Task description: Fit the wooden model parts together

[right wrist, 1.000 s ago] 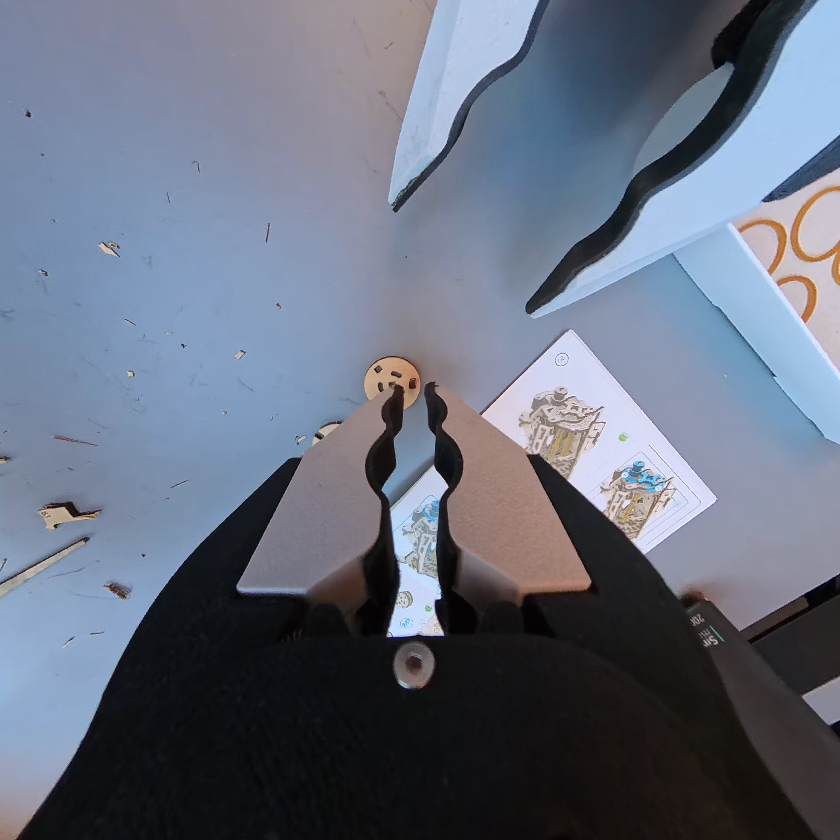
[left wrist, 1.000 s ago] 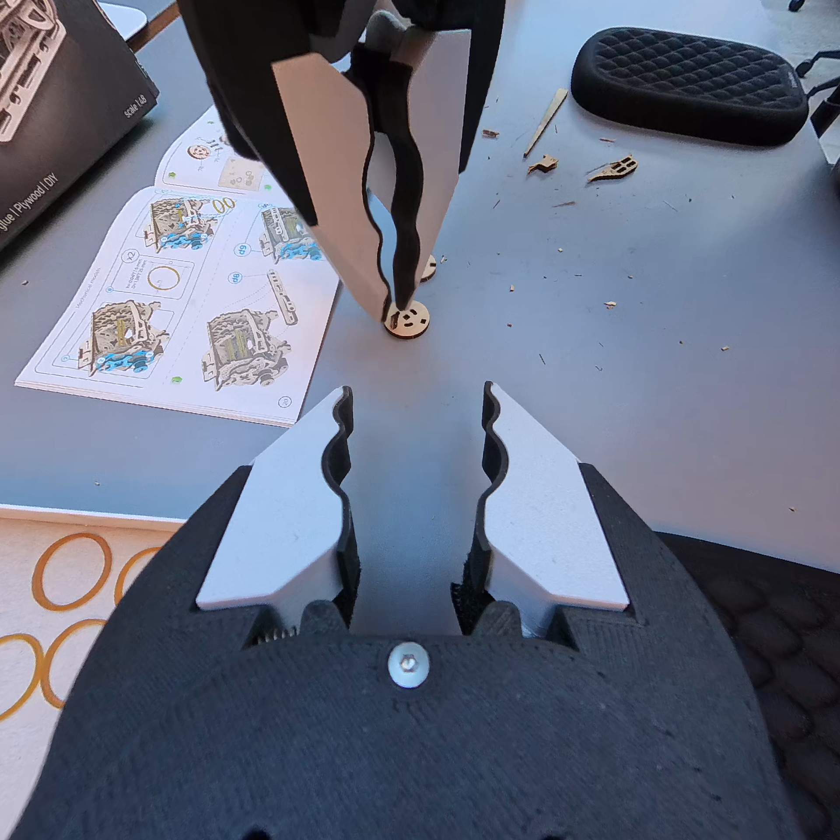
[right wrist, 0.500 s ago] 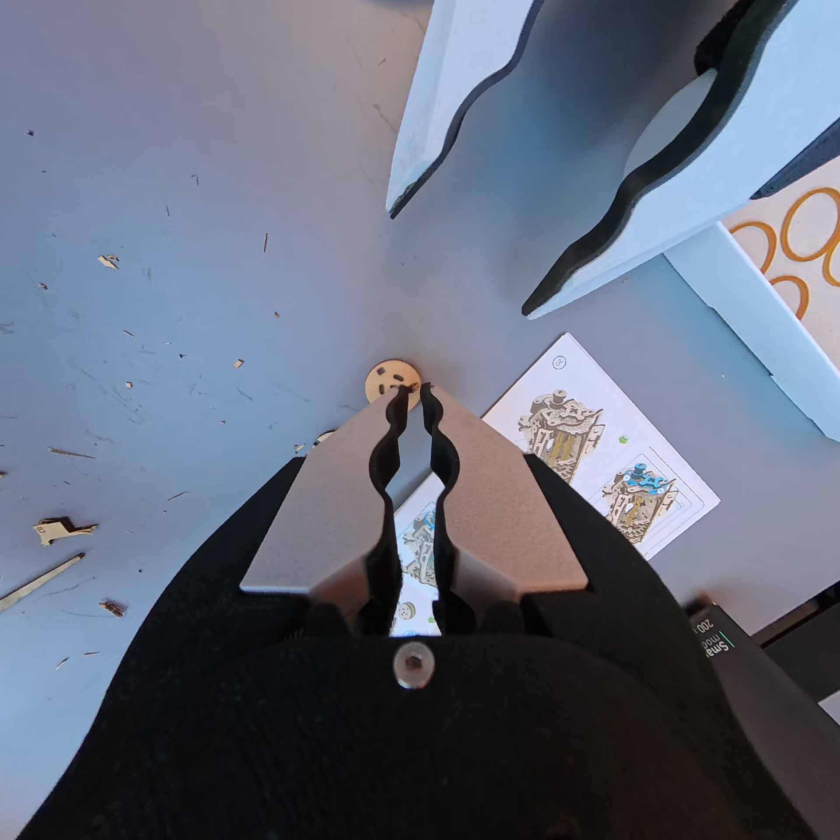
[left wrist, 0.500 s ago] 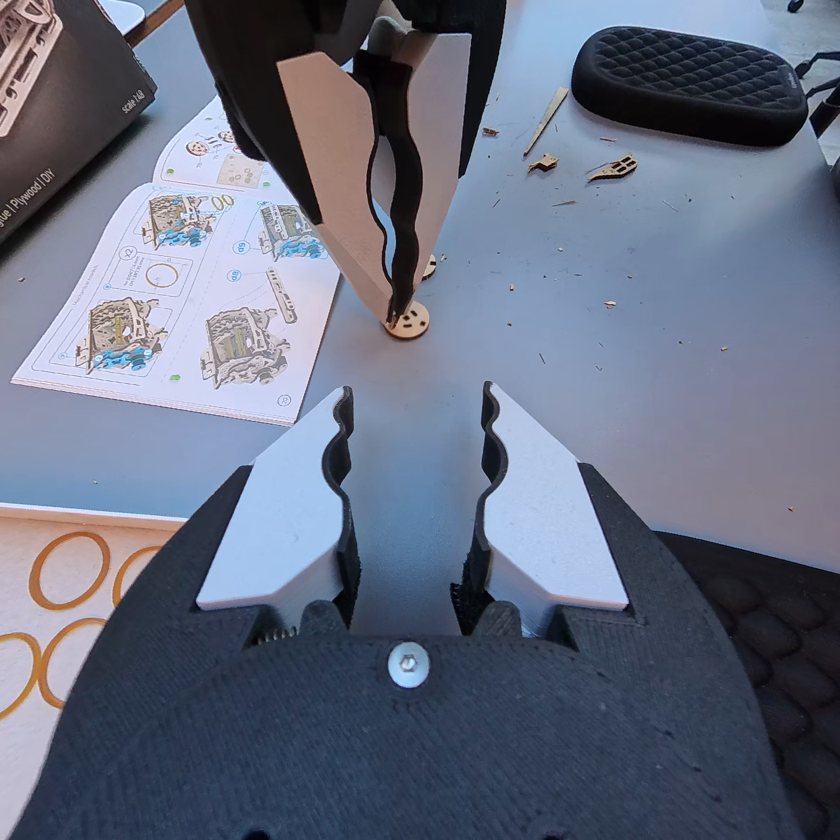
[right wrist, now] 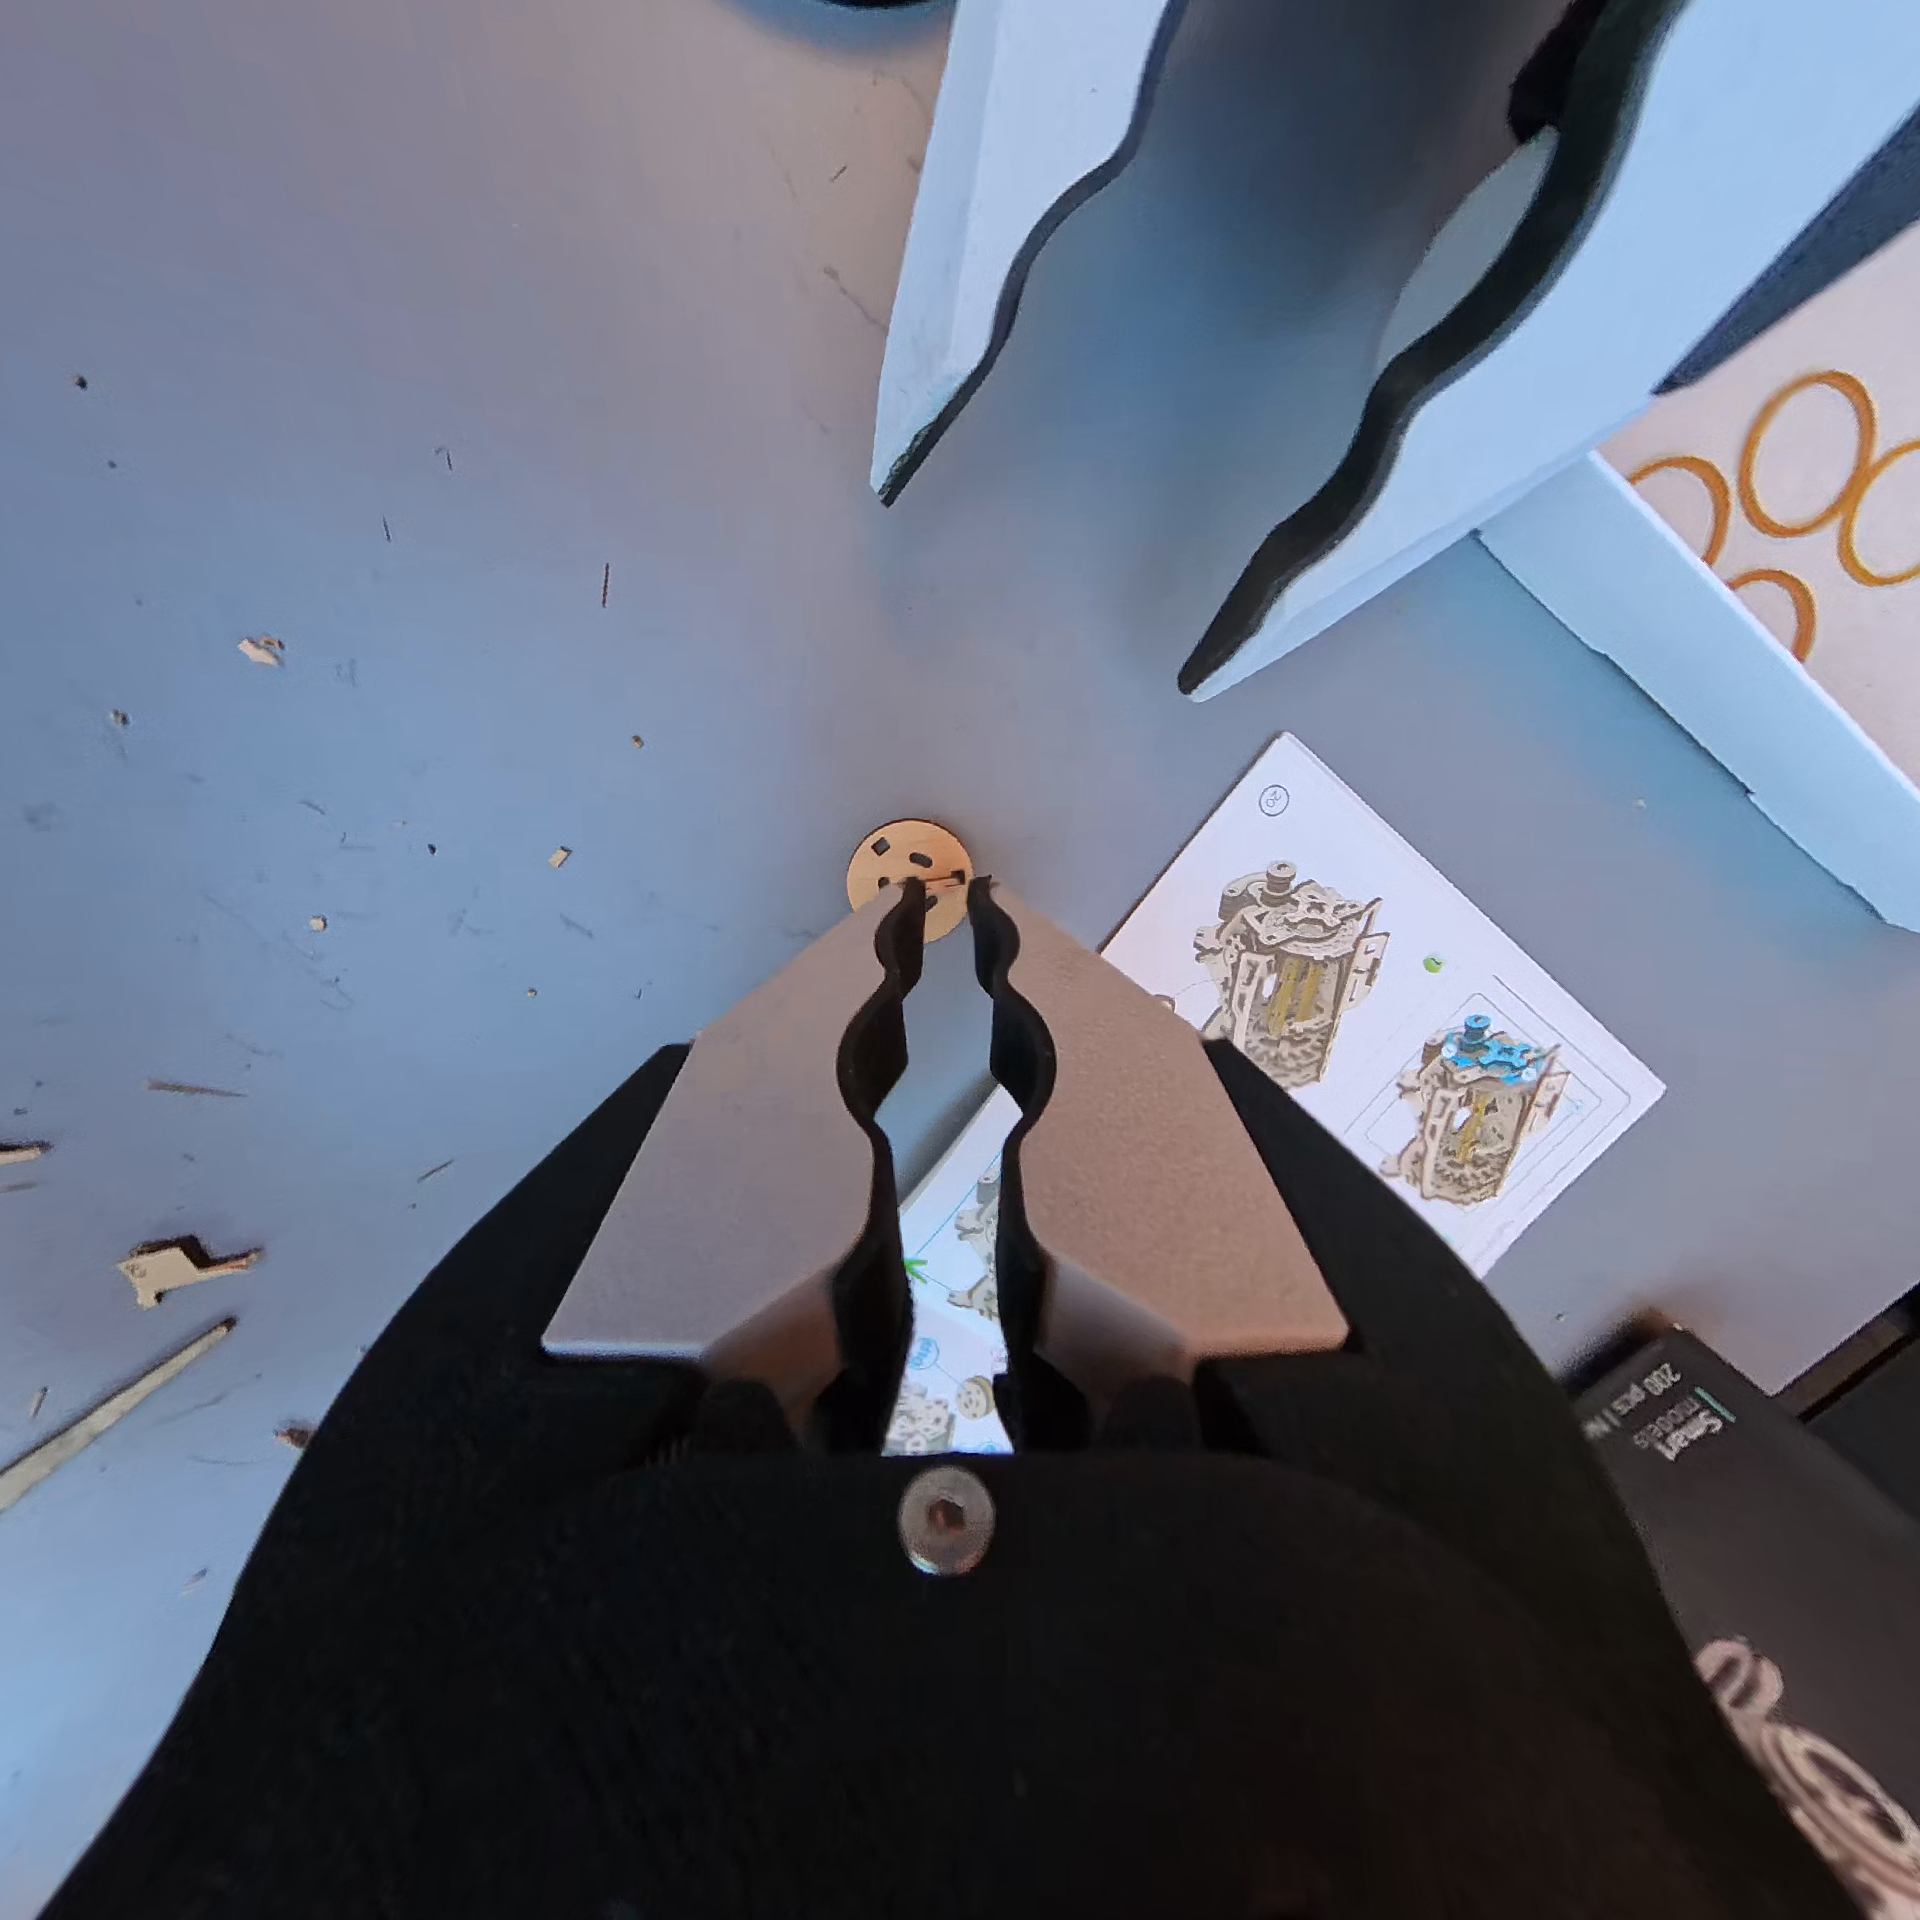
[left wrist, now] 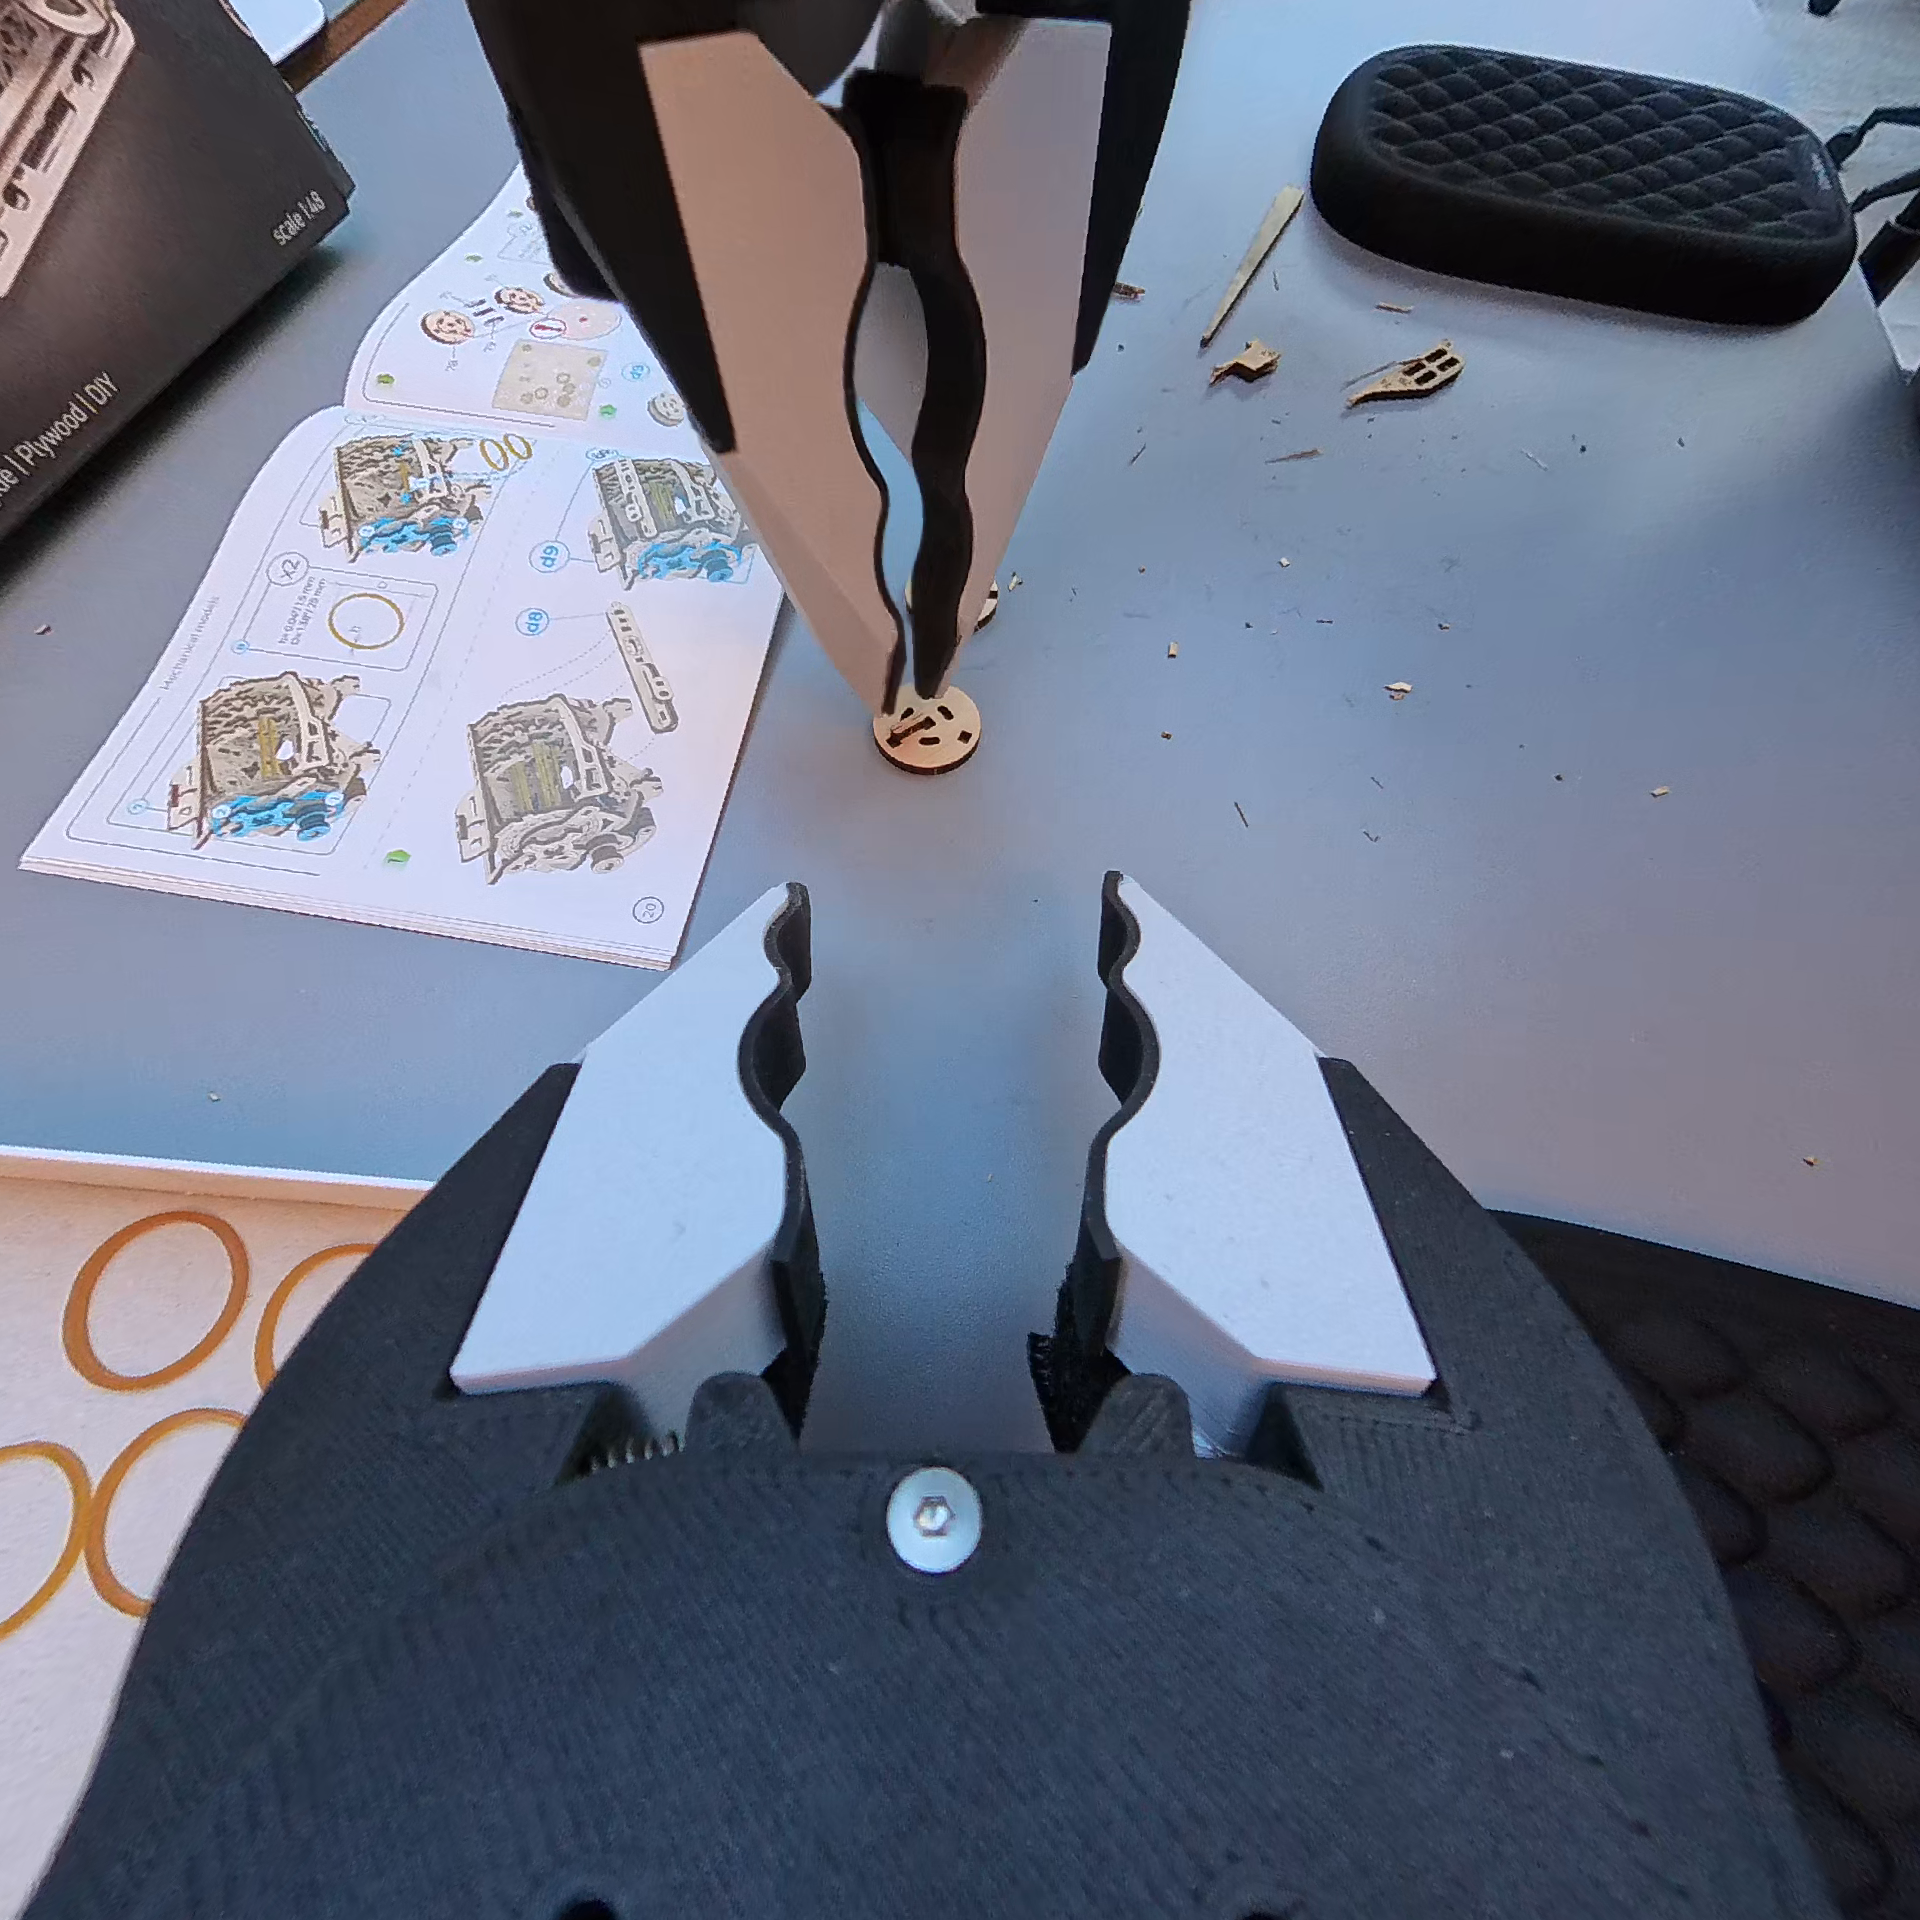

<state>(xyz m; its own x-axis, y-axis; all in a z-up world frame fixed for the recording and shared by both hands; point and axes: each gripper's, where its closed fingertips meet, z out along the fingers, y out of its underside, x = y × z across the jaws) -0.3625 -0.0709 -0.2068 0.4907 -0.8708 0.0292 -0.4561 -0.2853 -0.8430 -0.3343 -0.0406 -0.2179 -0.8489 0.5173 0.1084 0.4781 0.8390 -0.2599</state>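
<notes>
A small round wooden disc (left wrist: 928, 732) with dark slots lies flat on the grey table (left wrist: 1455, 883); it also shows in the right wrist view (right wrist: 904, 847). My right gripper (right wrist: 945, 883) points down at it, nearly shut, and seems to pinch a thin small wooden piece (right wrist: 948, 880) between its tips at the disc's edge. In the left wrist view the right gripper (left wrist: 914, 691) stands on the disc. A second disc (left wrist: 982, 603) lies half hidden behind it. My left gripper (left wrist: 951, 894) is open and empty, short of the disc; it shows in the right wrist view (right wrist: 1039, 582).
An open instruction booklet (left wrist: 416, 644) lies left of the disc, a black box (left wrist: 125, 260) beyond it. A white tray with orange rings (left wrist: 156, 1299) is at my near left. A black padded rest (left wrist: 1579, 187) and wood scraps (left wrist: 1403, 374) lie far right. The tips of one gripper are about 5 cm away from the tips of the other.
The right gripper's tips have stayed at the disc with only a slight shift. The left gripper has stayed open and still.
</notes>
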